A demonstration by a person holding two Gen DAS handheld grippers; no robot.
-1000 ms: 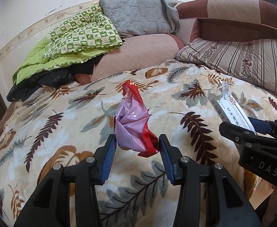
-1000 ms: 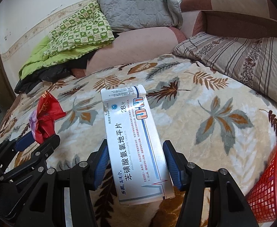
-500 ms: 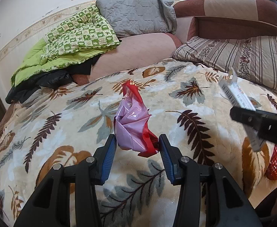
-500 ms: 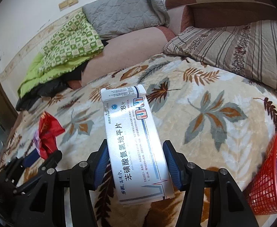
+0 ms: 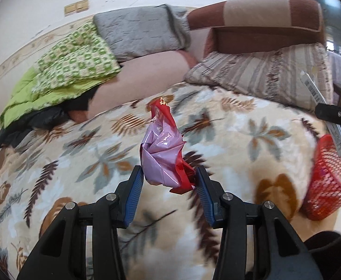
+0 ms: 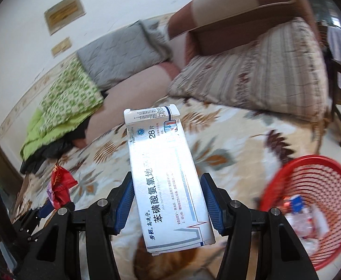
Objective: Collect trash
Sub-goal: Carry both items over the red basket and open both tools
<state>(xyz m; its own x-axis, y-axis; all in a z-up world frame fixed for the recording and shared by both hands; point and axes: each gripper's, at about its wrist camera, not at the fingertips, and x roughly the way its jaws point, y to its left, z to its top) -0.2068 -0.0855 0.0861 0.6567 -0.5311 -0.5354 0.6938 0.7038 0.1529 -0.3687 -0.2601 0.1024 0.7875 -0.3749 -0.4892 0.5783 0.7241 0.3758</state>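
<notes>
Gripping a crumpled red-and-pink wrapper (image 5: pixel 164 154), the left claw (image 5: pixel 169 182) has its blue pads closed against the bundle's lower end, the wrapper's long axis rising straight ahead above the leaf-patterned bed (image 5: pixel 240 126). From this left wrist view the red mesh basket (image 5: pixel 328 182) stands off the bed's edge to the right, well apart from this claw, while the right claw (image 5: pixel 338 116) hangs directly over it, carrying the white medicine box (image 5: pixel 315 91).

Seen from the right wrist, the right claw (image 6: pixel 168 200) pinches the medicine box (image 6: pixel 165 172) across its width, long axis pointing forward and slightly up. The basket (image 6: pixel 310 170), already holding scraps, sits just right of and below the box, so the right hand is judged nearer for the drop. The left claw (image 6: pixel 46 207) waits at far left with the wrapper (image 6: pixel 62 184).
</notes>
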